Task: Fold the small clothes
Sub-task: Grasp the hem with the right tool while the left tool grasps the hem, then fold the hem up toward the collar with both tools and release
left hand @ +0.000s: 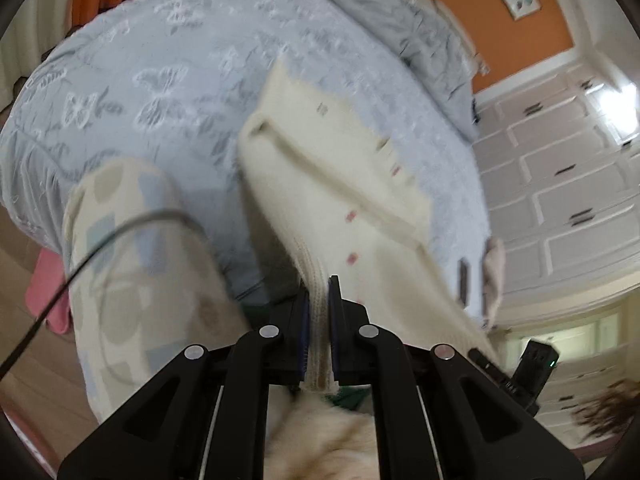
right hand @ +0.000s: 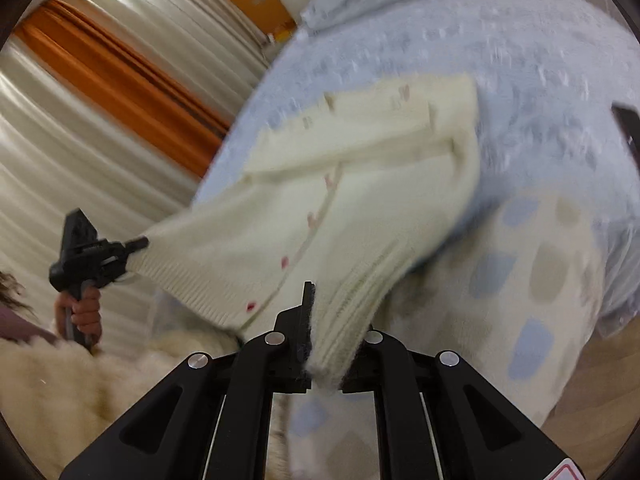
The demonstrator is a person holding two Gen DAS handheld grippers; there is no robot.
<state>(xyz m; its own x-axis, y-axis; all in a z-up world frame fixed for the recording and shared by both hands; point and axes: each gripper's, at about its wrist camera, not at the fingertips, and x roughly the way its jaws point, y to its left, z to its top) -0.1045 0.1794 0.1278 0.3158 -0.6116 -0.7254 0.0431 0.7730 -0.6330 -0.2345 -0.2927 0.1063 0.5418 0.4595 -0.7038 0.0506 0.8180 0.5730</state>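
Left gripper point(left hand: 318, 312) and right gripper point(right hand: 334, 332) each have fingers clamped on a hem corner of the cream cardigan point(left hand: 340, 184). It hangs stretched between them, trailing away onto the bed point(left hand: 160, 80), long axis running from fingers to far collar

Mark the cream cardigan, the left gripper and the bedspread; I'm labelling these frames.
cream cardigan point(right hand: 360, 208): right wrist view, button placket.
left gripper point(right hand: 138, 245): right wrist view, fingertips clamping the hem corner.
bedspread point(left hand: 168, 80): left wrist view, butterfly pattern.
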